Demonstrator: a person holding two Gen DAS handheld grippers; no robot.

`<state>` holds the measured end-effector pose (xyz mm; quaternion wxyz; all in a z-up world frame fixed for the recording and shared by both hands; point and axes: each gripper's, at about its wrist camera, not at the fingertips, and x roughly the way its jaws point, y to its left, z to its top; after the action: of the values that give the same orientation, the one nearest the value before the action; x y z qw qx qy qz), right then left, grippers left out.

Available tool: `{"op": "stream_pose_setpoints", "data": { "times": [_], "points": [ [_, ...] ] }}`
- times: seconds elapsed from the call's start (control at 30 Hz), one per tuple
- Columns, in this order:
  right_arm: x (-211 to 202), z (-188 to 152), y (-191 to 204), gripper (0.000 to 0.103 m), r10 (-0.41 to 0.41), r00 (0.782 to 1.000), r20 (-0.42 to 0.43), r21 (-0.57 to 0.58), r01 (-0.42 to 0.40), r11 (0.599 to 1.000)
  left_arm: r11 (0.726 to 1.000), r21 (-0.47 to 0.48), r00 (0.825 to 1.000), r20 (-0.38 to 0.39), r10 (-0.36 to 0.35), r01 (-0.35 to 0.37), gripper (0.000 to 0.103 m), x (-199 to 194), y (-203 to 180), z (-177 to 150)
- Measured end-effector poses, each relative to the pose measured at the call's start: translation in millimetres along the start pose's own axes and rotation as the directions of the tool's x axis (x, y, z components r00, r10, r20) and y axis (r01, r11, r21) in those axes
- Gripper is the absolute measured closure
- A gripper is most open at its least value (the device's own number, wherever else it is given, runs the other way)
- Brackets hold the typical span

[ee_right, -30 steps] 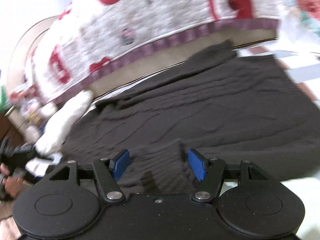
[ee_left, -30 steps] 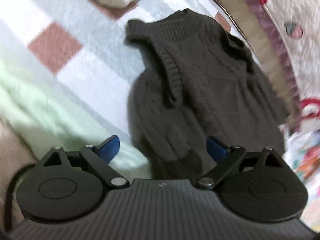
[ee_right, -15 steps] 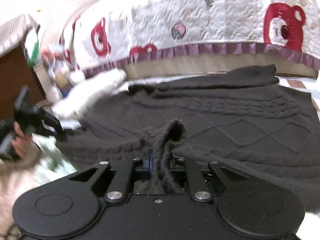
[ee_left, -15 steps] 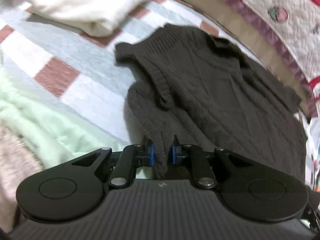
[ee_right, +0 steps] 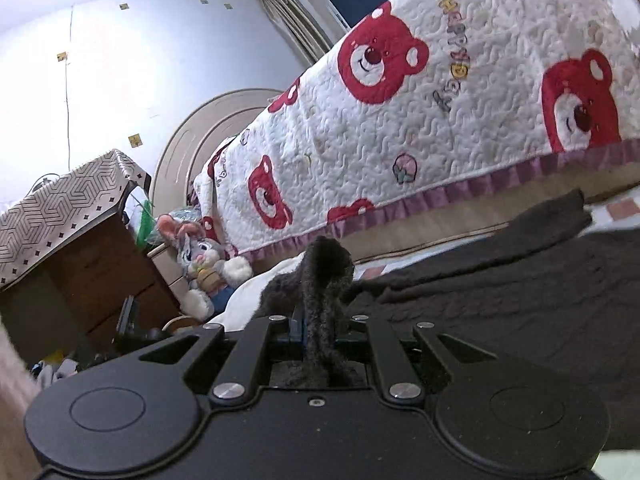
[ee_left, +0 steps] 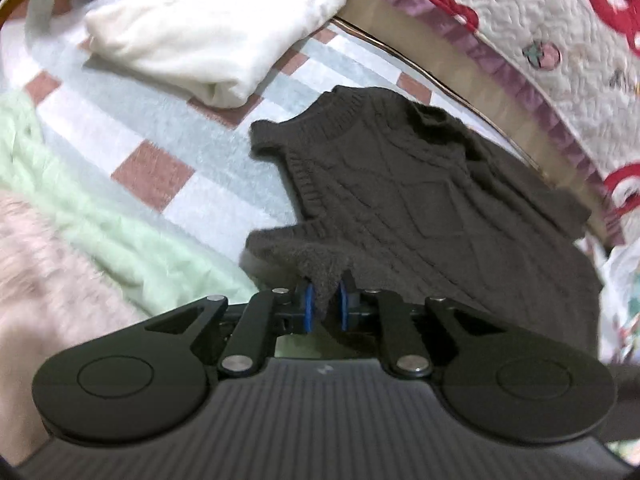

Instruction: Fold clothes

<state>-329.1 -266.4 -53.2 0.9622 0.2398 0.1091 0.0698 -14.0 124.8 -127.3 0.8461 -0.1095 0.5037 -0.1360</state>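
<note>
Sweater (ee_left: 420,200), one dark cable-knit piece, is seen spread on a checked blanket (ee_left: 132,128) beside a bed draped in a bear-print quilt (ee_right: 460,92). Its near hem is pinched by two claws: the left claw (ee_left: 325,307) and the right claw (ee_right: 320,334), each clamped on bunched knit. One folded white garment (ee_left: 216,28) is laid nearby.

left gripper (ee_left: 325,307): jaws closed, blue pads (ee_left: 308,307) pinch a fold of the dark sweater (ee_left: 420,200).
right gripper (ee_right: 320,330): jaws closed, a bunch of the same sweater stands up between the fingers.
</note>
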Motion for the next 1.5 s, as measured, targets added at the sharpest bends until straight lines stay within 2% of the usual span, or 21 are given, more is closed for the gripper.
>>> {"op": "stream_pose_setpoints", "data": {
  "times": [0.1, 0.2, 0.23, 0.27, 0.3, 0.37, 0.4, 0.43, 0.5, 0.53, 0.57, 0.63, 0.73, 0.83, 0.87, 0.93, 1.03, 1.17, 1.27, 1.47, 1.5],
  "points": [
    [20, 30, -6, 0.092, -0.106, 0.994, -0.012, 0.003, 0.107, 0.994, 0.999, 0.042, 1.000, 0.000, -0.007, 0.007, 0.086, 8, -15, 12],
    [63, 65, -22, 0.092, -0.257, 0.965, -0.050, -0.033, 0.256, 0.966, 0.994, 0.111, 1.000, 0.026, -0.001, -0.002, 0.079, 26, -34, 36],
    [78, 71, -29, 0.092, -0.313, 0.948, -0.066, -0.063, 0.309, 0.949, 0.989, 0.145, 0.999, 0.051, 0.013, -0.020, 0.072, 32, -41, 44],
    [87, 66, -36, 0.092, -0.365, 0.927, -0.088, -0.079, 0.359, 0.930, 0.983, 0.181, 0.997, 0.073, 0.028, -0.041, 0.050, 40, -46, 51],
    [97, 61, -44, 0.092, -0.416, 0.903, -0.109, -0.096, 0.407, 0.908, 0.973, 0.220, 0.995, 0.091, 0.046, -0.065, 0.035, 50, -49, 58],
    [115, 52, -59, 0.088, -0.515, 0.845, -0.147, -0.134, 0.499, 0.856, 0.953, 0.284, 0.989, 0.125, 0.073, -0.107, 0.034, 69, -54, 68],
    [125, 48, -67, 0.073, -0.562, 0.811, -0.165, -0.154, 0.541, 0.827, 0.951, 0.291, 0.989, 0.129, 0.073, -0.108, 0.034, 78, -52, 70],
    [134, 43, -75, 0.068, -0.607, 0.774, -0.181, -0.175, 0.582, 0.794, 0.950, 0.296, 0.990, 0.119, 0.070, -0.102, 0.034, 86, -49, 70],
    [153, 34, -90, 0.067, -0.691, 0.692, -0.210, -0.219, 0.655, 0.723, 0.948, 0.306, 0.994, 0.096, 0.060, -0.087, 0.034, 96, -42, 65],
    [162, 29, -98, 0.062, -0.729, 0.647, -0.222, -0.242, 0.688, 0.684, 0.947, 0.310, 0.995, 0.083, 0.059, -0.082, 0.034, 98, -40, 61],
    [166, 23, -103, 0.049, -0.741, 0.626, -0.242, -0.232, 0.705, 0.671, 0.946, 0.314, 0.996, 0.071, 0.059, -0.078, 0.034, 99, -37, 58],
    [155, 5, -101, 0.047, -0.661, 0.683, -0.311, -0.072, 0.676, 0.733, 0.949, 0.308, 0.997, 0.055, 0.050, -0.064, 0.034, 102, -36, 56],
    [141, -22, -95, 0.047, -0.515, 0.768, -0.380, 0.153, 0.602, 0.784, 0.962, 0.271, 0.998, 0.047, 0.031, -0.043, 0.032, 106, -37, 60],
    [155, -41, -65, 0.047, -0.322, 0.839, -0.439, 0.190, 0.437, 0.879, 0.975, 0.217, 0.999, 0.033, 0.031, -0.037, 0.030, 111, -34, 62],
    [165, -45, -54, 0.047, -0.252, 0.848, -0.466, 0.196, 0.377, 0.905, 0.977, 0.206, 0.999, 0.017, 0.046, -0.048, 0.028, 114, -32, 61],
    [189, -55, -33, 0.045, -0.127, 0.840, -0.527, 0.208, 0.273, 0.939, 0.977, 0.197, 0.996, -0.028, 0.084, -0.077, 0.027, 124, -27, 58],
    [224, -69, -2, 0.043, 0.041, 0.794, -0.606, 0.226, 0.122, 0.966, 0.975, 0.198, 0.992, -0.055, 0.117, -0.104, 0.019, 131, -23, 55],
    [266, -87, 40, 0.042, 0.048, 0.742, -0.668, 0.107, 0.032, 0.994, 0.968, 0.225, 0.992, -0.035, 0.119, -0.108, 0.020, 128, -26, 54],
    [283, -98, 64, 0.042, 0.000, 0.746, -0.666, 0.020, 0.019, 1.000, 0.978, 0.192, 0.995, -0.031, 0.093, -0.086, 0.020, 125, -20, 58],
    [299, -114, 84, 0.042, -0.181, 0.793, -0.582, -0.187, 0.086, 0.979, 0.988, 0.139, 0.997, -0.029, 0.068, -0.063, 0.019, 122, -12, 65],
    [300, -116, 87, 0.042, -0.177, 0.803, -0.568, -0.207, 0.069, 0.976, 0.988, 0.140, 0.997, -0.031, 0.066, -0.061, 0.019, 122, -12, 65]
  ]
}}
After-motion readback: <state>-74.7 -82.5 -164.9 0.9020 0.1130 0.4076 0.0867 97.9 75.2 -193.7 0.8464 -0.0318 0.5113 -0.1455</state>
